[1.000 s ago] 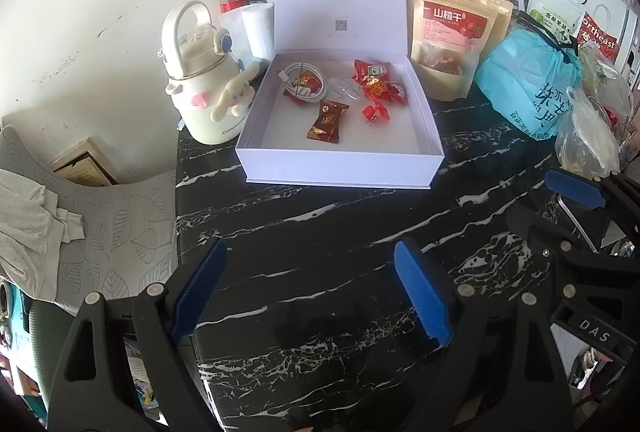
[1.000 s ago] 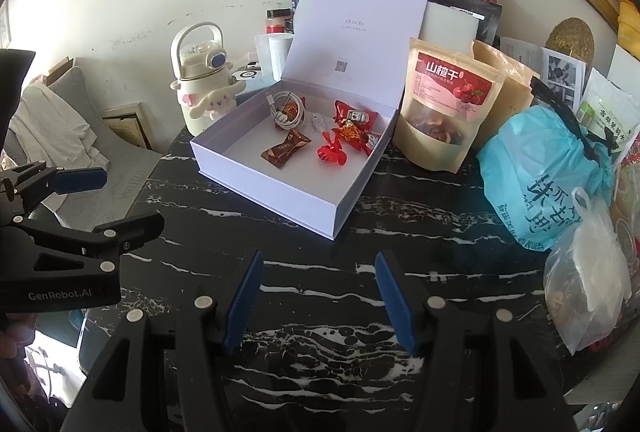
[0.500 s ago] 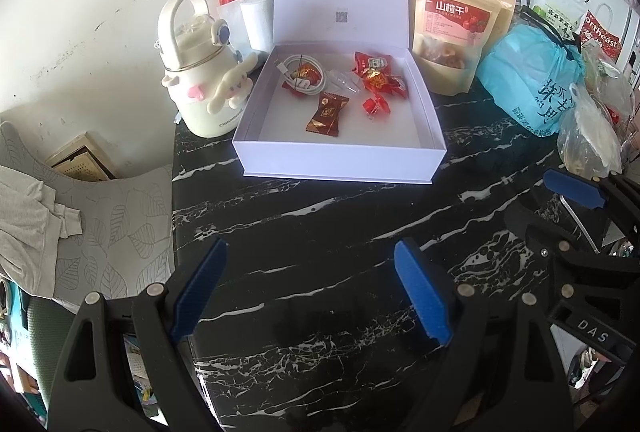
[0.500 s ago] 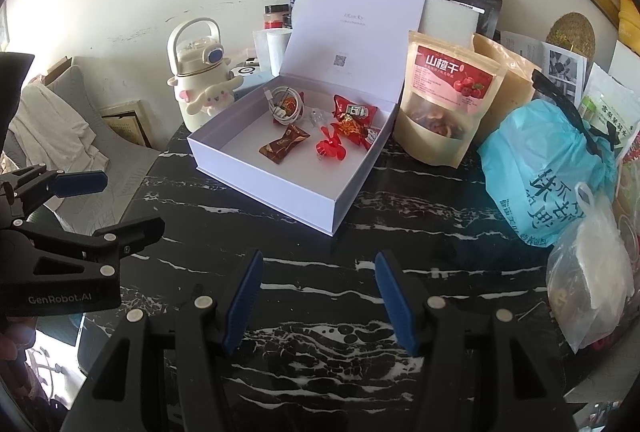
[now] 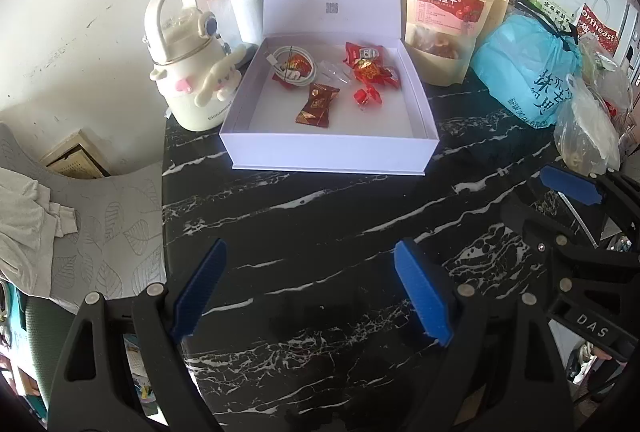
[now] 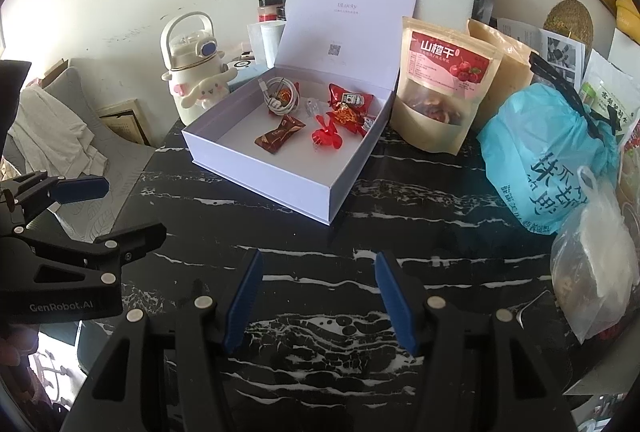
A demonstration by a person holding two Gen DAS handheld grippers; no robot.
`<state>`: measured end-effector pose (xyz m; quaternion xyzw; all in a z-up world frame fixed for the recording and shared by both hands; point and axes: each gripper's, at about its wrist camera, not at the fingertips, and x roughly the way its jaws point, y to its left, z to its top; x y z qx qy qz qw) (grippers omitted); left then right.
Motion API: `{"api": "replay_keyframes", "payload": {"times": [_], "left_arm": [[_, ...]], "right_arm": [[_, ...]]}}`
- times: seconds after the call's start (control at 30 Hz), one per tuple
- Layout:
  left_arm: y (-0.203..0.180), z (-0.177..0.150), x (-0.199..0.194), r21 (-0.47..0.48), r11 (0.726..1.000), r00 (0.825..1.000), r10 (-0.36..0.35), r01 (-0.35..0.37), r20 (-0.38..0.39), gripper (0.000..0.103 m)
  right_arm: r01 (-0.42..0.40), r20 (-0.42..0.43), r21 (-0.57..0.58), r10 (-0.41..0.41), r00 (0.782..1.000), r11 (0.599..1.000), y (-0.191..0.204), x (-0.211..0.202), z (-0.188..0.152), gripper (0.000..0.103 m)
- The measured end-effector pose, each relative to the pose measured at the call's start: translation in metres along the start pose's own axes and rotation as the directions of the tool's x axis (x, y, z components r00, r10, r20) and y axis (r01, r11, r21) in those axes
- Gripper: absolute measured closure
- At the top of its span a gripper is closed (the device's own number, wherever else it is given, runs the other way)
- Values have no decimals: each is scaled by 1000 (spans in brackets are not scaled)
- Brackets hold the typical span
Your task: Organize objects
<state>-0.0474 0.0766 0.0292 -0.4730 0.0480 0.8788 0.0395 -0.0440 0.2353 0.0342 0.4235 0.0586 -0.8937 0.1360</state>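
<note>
Objects for organizing are seen gathered in a pale lilac box [image 5: 328, 152] set on the far half of a black marble table [image 5: 320, 232], its lid stood upright at the far side; within it a coiled white cable [image 5: 294, 66] is placed far left, a brown candy wrapper [image 5: 318, 104] near the middle, and red candy packets [image 5: 370, 66] to the right, a small red wrapped sweet [image 6: 326, 136] lying just beside them; a cream character bottle [image 5: 188, 68] is stood just left of the box, and a kraft snack pouch [image 5: 448, 32] is propped just right of it, with a blue plastic bag [image 5: 528, 68] farther right; the left gripper [image 5: 316, 292] is held over bare table near the viewer, its jaws parted wide with nothing between them; the right gripper [image 6: 320, 302] is likewise held over bare table, its jaws parted and nothing gripped.
</note>
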Motion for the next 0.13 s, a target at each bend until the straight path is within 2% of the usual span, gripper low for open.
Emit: {"api": "replay_keyframes", "payload": {"times": [0.13], "left_arm": [[-1,-2,4,-2,1000,1000,-12,12,-13,17]], "right_arm": [[-11,-14,10,11,1000,1000,1,6,-4,44]]}}
